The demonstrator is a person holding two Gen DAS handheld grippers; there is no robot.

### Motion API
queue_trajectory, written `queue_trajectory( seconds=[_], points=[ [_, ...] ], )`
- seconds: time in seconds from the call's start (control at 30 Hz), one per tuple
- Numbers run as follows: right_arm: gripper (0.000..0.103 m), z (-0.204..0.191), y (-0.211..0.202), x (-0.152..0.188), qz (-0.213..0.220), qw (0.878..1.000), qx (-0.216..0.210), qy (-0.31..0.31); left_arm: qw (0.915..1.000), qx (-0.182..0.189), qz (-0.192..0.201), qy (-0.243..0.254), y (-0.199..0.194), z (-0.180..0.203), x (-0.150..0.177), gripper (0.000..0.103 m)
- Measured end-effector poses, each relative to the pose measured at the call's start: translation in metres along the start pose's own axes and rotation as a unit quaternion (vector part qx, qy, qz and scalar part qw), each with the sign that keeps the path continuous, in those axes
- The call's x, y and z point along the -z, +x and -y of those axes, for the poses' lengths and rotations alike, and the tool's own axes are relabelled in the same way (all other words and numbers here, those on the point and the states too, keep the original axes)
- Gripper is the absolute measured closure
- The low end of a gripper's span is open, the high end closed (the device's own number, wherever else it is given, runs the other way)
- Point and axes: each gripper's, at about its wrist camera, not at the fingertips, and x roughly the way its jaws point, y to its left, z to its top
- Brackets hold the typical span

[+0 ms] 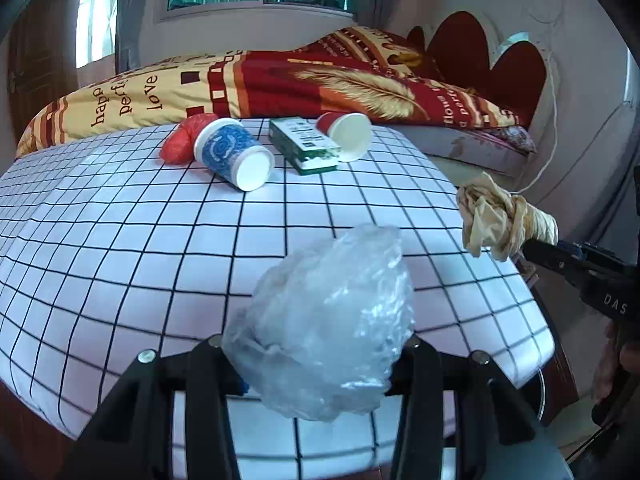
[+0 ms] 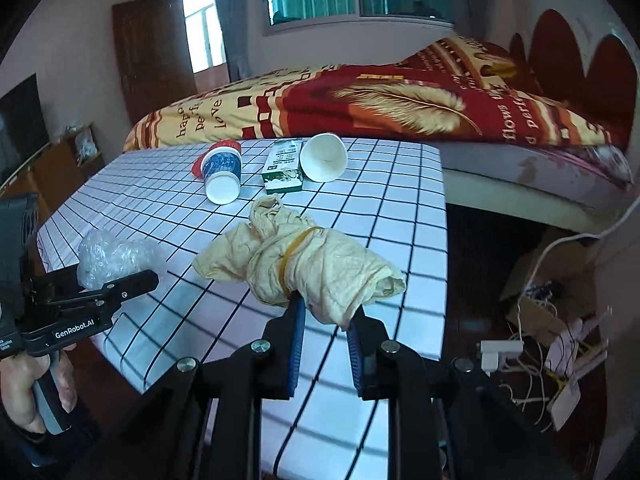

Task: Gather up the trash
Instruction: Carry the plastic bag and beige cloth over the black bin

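Clear plastic wad (image 1: 328, 320) — light, crushable, slippery; left gripper (image 1: 316, 364) fingers pinch its base. Banded cloth bundle (image 2: 304, 264), right of wad — soft; right gripper (image 2: 326, 332) fingers clamp its end.

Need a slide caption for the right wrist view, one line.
Right gripper clamps a rubber-banded yellowish cloth bundle above the checked table; the left gripper holds crumpled clear plastic.
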Motion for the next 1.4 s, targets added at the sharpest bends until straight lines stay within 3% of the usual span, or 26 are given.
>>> queue_trajectory(
  seconds=[0.57, 1.4],
  points=[
    [0.082, 0.016, -0.082, 0.047, 0.026, 0.999, 0.034, 0.024, 0.9986, 0.015, 0.014, 0.049, -0.040, 0.042, 0.026, 0.058],
    [0.082, 0.115, -0.154, 0.136, 0.016, 0.983, 0.129, 0.130, 0.9858, 0.101, -0.012, 0.134, -0.032, 0.160, 0.056, 0.058]
  ],
)
